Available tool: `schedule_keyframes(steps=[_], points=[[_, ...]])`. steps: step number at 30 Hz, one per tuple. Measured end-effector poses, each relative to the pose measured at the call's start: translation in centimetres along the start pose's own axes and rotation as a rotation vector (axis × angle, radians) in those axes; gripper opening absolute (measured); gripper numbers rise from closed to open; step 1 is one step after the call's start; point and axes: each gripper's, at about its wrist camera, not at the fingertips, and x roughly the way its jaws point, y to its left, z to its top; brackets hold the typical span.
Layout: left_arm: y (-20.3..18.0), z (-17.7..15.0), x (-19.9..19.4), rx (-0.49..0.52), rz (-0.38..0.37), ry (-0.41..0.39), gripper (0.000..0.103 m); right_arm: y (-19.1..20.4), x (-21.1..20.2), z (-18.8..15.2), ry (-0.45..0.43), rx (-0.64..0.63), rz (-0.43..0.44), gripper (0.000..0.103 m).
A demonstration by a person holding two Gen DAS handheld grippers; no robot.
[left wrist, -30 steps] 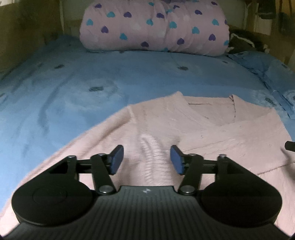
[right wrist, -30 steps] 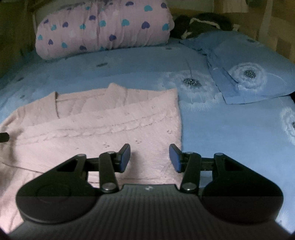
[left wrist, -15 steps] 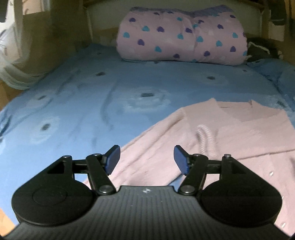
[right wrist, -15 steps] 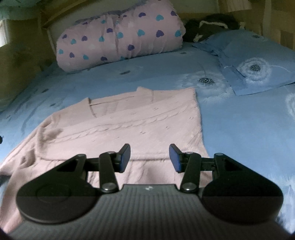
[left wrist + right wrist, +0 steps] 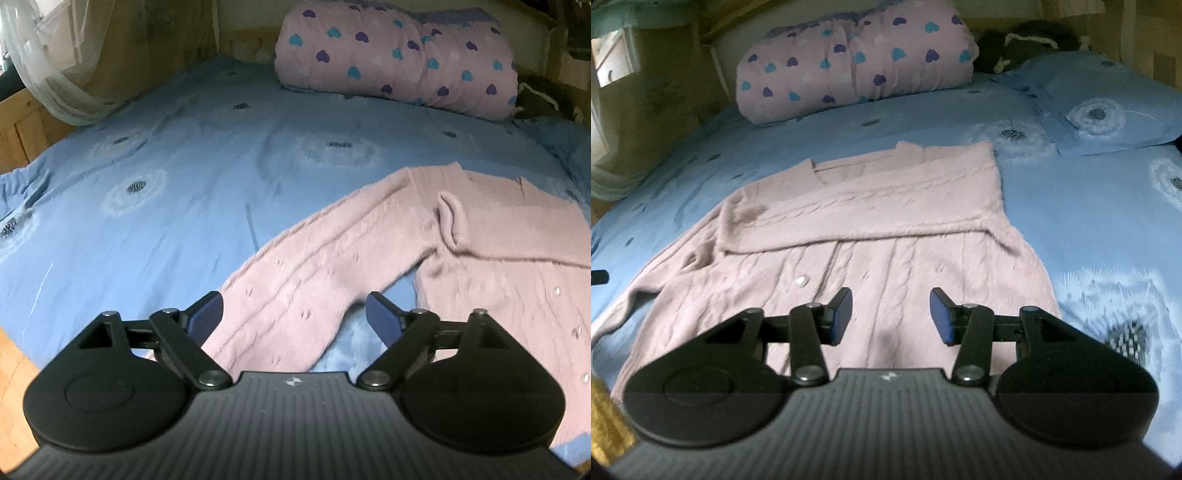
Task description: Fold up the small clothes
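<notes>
A pink knitted cardigan (image 5: 871,221) lies flat on the blue bed sheet (image 5: 1089,229), one sleeve folded across its chest. Its other sleeve (image 5: 314,273) stretches out toward the bed's near left edge. My left gripper (image 5: 293,319) hovers over the end of that sleeve; its jaws are opening wide and the pads touch nothing. My right gripper (image 5: 891,315) hangs above the cardigan's lower hem, open, with nothing between its fingers. A tip of the left gripper shows at the left edge of the right wrist view.
A rolled pink quilt with hearts (image 5: 399,55) lies at the head of the bed. A blue pillow (image 5: 1108,103) sits at the back right, dark clothing (image 5: 1027,40) behind it. White netting (image 5: 55,74) hangs at the left; the wooden floor (image 5: 14,369) shows past the bed edge.
Both grippers have pulled back toward the near edge of the bed. The left one moved left along the outstretched sleeve and spread its jaws wider. The right one keeps the same gap.
</notes>
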Motion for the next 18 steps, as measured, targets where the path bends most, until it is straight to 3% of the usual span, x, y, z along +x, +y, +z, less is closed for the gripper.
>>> schedule_keyframes(steps=[10,15,18], points=[[1.9,-3.0,2.0,-0.056,0.042,0.079,0.089,1.7,-1.3,-2.5,0.018,-0.056,-0.014,0.049],[3.2,-3.5,2.6,-0.113,-0.036,0.093,0.089,2.2,-0.5,-3.3,0.048,-0.083,-0.016,0.049],[2.9,-3.4,3.0,-0.092,-0.057,0.101,0.089,2.5,0.2,-3.8,0.075,-0.09,-0.021,0.049]])
